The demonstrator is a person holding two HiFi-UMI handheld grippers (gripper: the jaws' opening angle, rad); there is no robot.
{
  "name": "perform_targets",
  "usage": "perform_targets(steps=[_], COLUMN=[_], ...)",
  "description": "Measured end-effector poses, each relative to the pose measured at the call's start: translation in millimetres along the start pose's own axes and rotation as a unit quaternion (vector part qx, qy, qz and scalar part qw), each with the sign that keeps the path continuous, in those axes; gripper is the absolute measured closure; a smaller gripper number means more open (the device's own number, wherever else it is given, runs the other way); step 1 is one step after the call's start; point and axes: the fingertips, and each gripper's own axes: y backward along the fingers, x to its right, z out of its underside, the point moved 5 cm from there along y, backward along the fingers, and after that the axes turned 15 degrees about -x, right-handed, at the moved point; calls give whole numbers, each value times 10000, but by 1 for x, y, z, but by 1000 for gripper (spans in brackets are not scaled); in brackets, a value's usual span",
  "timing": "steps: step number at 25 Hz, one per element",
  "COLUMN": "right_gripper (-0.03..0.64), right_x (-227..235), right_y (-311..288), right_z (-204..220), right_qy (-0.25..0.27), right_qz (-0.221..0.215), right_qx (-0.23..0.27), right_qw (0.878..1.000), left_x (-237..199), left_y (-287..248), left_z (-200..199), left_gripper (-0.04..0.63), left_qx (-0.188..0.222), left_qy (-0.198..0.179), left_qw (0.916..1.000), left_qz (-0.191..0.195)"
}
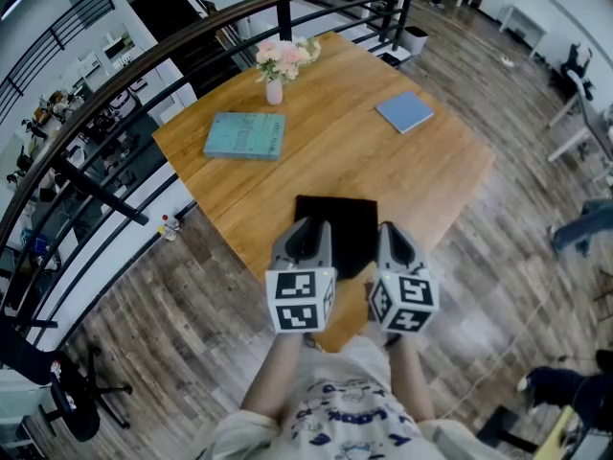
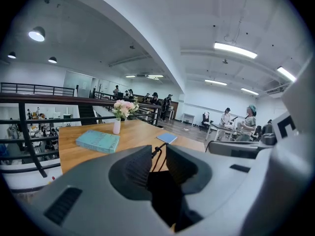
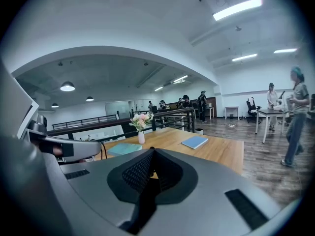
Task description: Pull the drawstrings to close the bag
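Note:
A flat black drawstring bag (image 1: 337, 220) lies on the wooden table (image 1: 316, 161), close to its near edge. Both grippers hover over the bag's near end, side by side and pointing away from me. My left gripper (image 1: 306, 226) (image 2: 158, 151) has its jaws apart. A thin black drawstring (image 2: 156, 157) runs up between them without being pressed, and the dark bag (image 2: 162, 191) shows below. My right gripper (image 1: 393, 230) (image 3: 151, 150) has its jaws pressed together, and a small dark nub of cord shows at the tips.
A teal book (image 1: 245, 135) lies at the table's left, a blue notebook (image 1: 404, 111) at the far right, and a vase of pink flowers (image 1: 276, 70) at the far corner. A dark railing (image 1: 115, 94) runs behind the table. People stand far off in the room.

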Motion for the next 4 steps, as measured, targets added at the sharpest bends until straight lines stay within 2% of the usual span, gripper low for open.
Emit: perform_targets(steps=[4], right_gripper=[615], right_x=[2], right_y=[1], right_z=[1], right_qy=[-7], right_qz=[36], right_qx=[9], right_qw=[10000], left_x=[1], left_y=[0], left_z=[1], left_gripper=[512], left_qx=[7], left_qy=[-35], left_qw=[10000], left_qz=[-31])
